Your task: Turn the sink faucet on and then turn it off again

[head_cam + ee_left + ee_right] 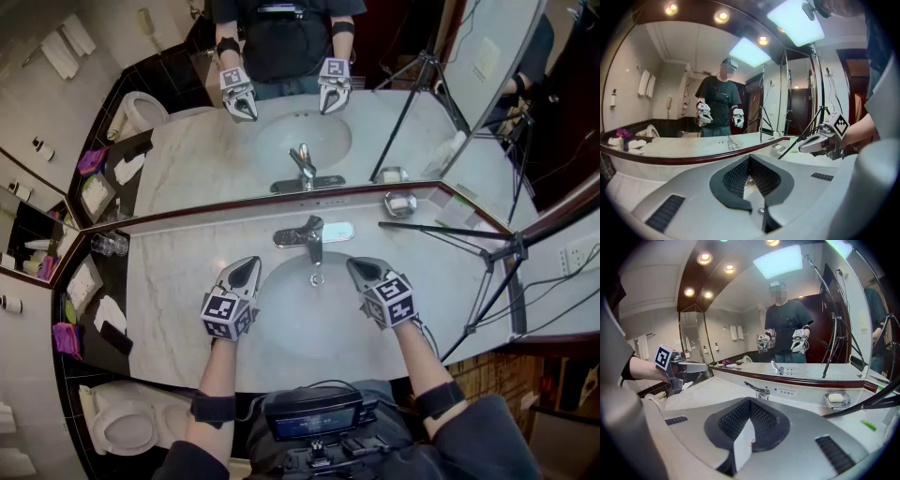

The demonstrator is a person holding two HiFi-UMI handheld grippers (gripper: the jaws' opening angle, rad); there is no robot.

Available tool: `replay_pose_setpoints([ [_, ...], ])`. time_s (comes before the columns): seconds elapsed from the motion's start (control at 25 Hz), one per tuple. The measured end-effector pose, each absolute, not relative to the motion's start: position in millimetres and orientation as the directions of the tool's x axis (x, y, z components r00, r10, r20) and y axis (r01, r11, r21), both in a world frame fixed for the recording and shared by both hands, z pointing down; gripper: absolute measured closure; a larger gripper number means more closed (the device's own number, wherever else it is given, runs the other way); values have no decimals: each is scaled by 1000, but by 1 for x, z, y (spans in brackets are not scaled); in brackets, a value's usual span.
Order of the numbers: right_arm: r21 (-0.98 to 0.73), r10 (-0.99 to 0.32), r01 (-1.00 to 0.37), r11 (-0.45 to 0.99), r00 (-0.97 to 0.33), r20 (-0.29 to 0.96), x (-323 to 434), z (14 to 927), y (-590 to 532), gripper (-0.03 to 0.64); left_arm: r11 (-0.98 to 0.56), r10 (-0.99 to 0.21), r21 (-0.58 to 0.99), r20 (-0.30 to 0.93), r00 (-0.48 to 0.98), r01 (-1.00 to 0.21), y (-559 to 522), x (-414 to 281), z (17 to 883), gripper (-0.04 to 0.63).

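Note:
The chrome single-lever faucet [310,235] stands at the back of the white oval sink [281,323] in a marble counter; no stream of water shows. My left gripper [247,270] hovers over the basin's left rim, jaws shut and holding nothing. My right gripper [360,269] hovers over the right rim, also shut and holding nothing. Both tips point toward the faucet and stay short of it, one on each side. In the right gripper view the faucet [758,390] lies ahead beyond the shut jaws, with the left gripper [690,367] at the left. The left gripper view shows the right gripper [816,143] at the right.
A large mirror [375,56] runs behind the counter. A soap dish [400,202] sits at the back right. A black tripod [497,267] stands on the counter's right side. A glass [110,245] is at the far left, and a toilet [127,427] lies below left.

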State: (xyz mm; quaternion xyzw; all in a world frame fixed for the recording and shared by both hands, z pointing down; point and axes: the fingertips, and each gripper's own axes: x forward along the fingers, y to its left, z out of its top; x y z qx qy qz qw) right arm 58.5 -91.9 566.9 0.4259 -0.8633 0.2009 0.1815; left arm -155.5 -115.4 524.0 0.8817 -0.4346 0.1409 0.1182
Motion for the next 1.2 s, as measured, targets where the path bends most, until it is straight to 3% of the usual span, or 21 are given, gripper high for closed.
replay_pose_setpoints([
  [0.24, -196, -663, -815, 546, -563, 494, 67, 573, -95, 597, -689, -674, -38, 399, 622, -723, -124, -125, 537, 537],
  [0.6, -205, -666, -825, 526, -550, 505, 79, 582, -102, 597, -837, -527, -187, 527, 667, -514, -150, -71, 572, 437],
  [0.8, -214, -668, -832, 511, -541, 510, 88, 589, -103, 597, -883, -466, -371, 627, 625, -286, -160, -48, 603, 374],
  [0.92, -218, -667, -836, 503, -536, 518, 93, 593, -102, 597, -876, -454, -454, 668, 590, -160, -164, -42, 619, 373],
  [1.2, -225, -665, -842, 490, -528, 528, 101, 603, -105, 597, -868, -440, -493, 699, 564, -65, -173, -29, 643, 373],
])
